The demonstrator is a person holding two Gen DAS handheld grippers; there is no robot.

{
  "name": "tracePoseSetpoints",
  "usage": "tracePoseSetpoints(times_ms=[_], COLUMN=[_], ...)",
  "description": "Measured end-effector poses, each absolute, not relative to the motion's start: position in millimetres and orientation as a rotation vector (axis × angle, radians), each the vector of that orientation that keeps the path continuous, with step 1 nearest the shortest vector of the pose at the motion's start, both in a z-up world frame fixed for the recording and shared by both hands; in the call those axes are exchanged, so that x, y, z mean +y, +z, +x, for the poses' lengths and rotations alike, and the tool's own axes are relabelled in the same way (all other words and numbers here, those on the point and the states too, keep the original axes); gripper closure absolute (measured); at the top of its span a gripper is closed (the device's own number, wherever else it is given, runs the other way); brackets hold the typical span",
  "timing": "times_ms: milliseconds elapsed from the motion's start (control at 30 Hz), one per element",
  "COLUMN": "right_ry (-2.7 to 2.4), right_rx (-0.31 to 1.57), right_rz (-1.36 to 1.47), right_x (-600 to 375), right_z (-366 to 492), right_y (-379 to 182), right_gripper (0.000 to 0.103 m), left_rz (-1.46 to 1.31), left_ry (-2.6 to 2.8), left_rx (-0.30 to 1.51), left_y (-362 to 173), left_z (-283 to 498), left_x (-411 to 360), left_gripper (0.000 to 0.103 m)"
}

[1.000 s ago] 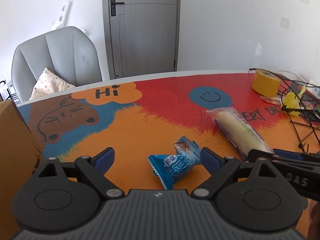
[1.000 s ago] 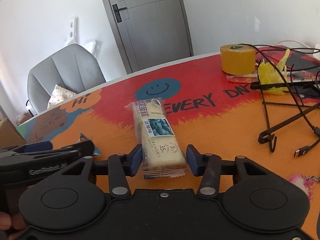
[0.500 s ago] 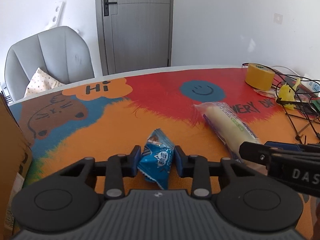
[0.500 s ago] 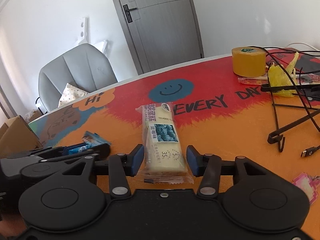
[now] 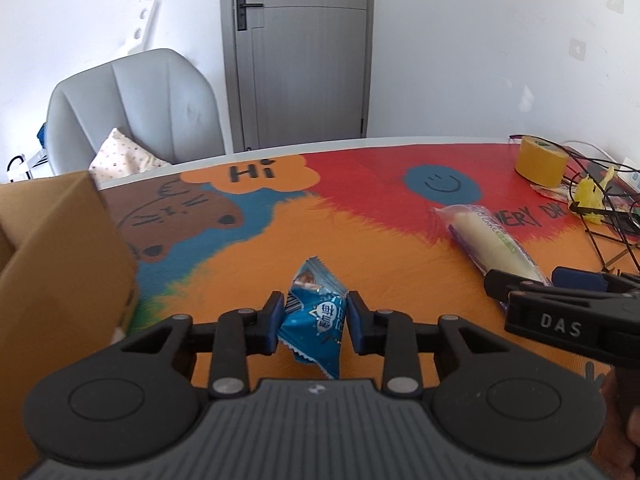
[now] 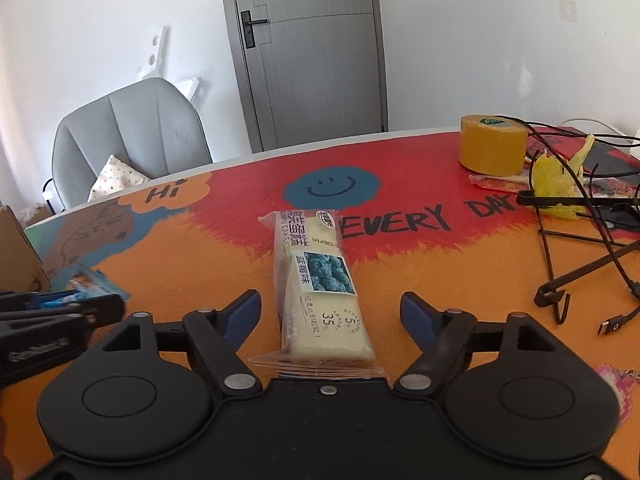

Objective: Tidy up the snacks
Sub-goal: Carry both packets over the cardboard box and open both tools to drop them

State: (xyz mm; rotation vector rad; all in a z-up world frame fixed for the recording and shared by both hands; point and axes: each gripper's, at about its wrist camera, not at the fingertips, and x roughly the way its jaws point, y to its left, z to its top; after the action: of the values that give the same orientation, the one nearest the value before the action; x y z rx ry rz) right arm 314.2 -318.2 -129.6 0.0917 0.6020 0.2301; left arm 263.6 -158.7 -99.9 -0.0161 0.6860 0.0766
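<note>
My left gripper (image 5: pixel 315 322) is shut on a small blue snack packet (image 5: pixel 316 320) and holds it just above the colourful table mat (image 5: pixel 360 240). The packet also shows in the right wrist view (image 6: pixel 90 282). My right gripper (image 6: pixel 331 316) is open, with its fingers on either side of a long cream cake bar in a clear wrapper (image 6: pixel 316 284) that lies on the mat. The cake bar also shows at the right of the left wrist view (image 5: pixel 488 240).
A cardboard box (image 5: pixel 52 280) stands at the left. A yellow tape roll (image 6: pixel 493 149), a yellow wrapper (image 6: pixel 556 184), black wire stand and cables (image 6: pixel 576 264) crowd the right side. A grey chair (image 5: pixel 132 112) stands behind the table.
My left gripper closed on the blue packet and lifted it, turning left toward the box. My right gripper, shut around the cake bar before, has opened.
</note>
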Motion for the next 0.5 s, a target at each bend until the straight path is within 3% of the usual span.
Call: tracePoseSetpoints(times_ms=[133, 233, 333, 500], right_ry=[0.237, 0.206, 0.210, 0.256], right_rx=[0.603, 0.594, 0.593, 0.622], right_rz=[0.099, 0.097, 0.018, 0.010], right_x=[-317.8, -317.7, -305.5, -295.5], right_z=[315.2, 312.2, 307.6, 293.0], right_y=[-131.2, -131.6, -131.0, -125.7], right_gripper=[0.028, 0.052, 0.066, 0.068], left_rz=[-0.031, -0.036, -0.043, -0.056], left_ry=[0.091, 0.097, 0.093, 0.086], left_rx=[0.678, 0.668, 0.660, 0.645], left_y=[-92.2, -84.9, -78.8, -71.8], left_z=[252.3, 244.2, 236.8, 227.1], left_x=[-147.0, -139.6, -134.5, -129.4], left_gripper=[0.071, 0.071, 0.071, 0.071])
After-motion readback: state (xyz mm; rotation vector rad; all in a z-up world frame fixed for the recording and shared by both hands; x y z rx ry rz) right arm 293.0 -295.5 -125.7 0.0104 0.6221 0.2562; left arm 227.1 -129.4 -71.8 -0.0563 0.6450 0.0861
